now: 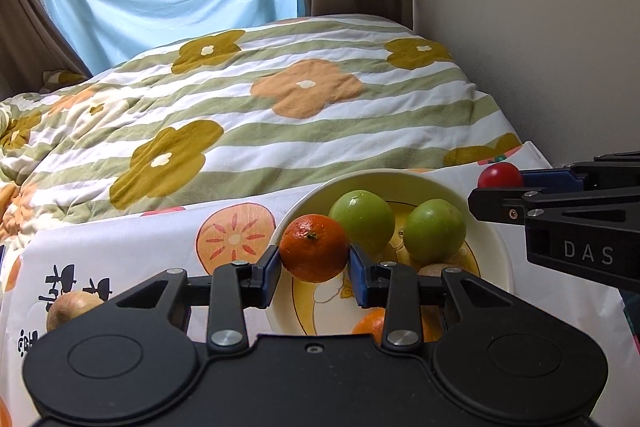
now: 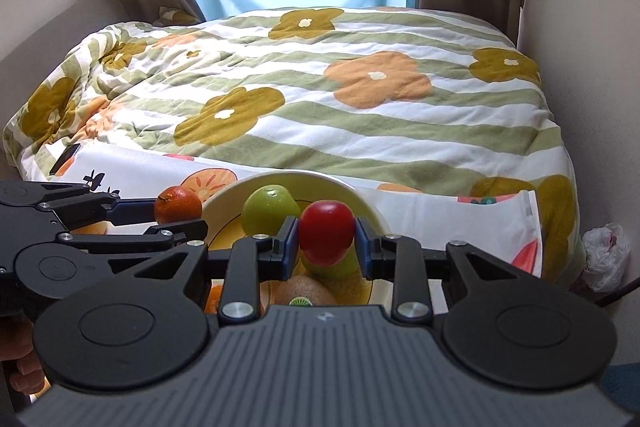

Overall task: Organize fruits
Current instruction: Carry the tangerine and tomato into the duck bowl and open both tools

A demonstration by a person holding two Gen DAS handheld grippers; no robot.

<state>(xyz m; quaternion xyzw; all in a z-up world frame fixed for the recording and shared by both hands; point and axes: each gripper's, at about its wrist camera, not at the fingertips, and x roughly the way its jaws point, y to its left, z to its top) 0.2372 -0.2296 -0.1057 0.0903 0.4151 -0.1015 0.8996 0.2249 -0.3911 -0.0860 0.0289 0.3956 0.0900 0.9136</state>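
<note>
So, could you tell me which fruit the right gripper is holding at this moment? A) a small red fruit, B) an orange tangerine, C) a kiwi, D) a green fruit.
A: in the right wrist view the right gripper has its blue pads closed on the small red fruit above the bowl, while the left gripper holds the tangerine.

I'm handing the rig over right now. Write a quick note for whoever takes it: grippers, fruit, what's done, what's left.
Left gripper: shut on the orange, held at the bowl's left rim.
Right gripper: shut on the red fruit, over the bowl.
Done: two green fruits, a kiwi and another orange in the bowl.
Left: release both; an onion-like bulb remains on the cloth.
</note>
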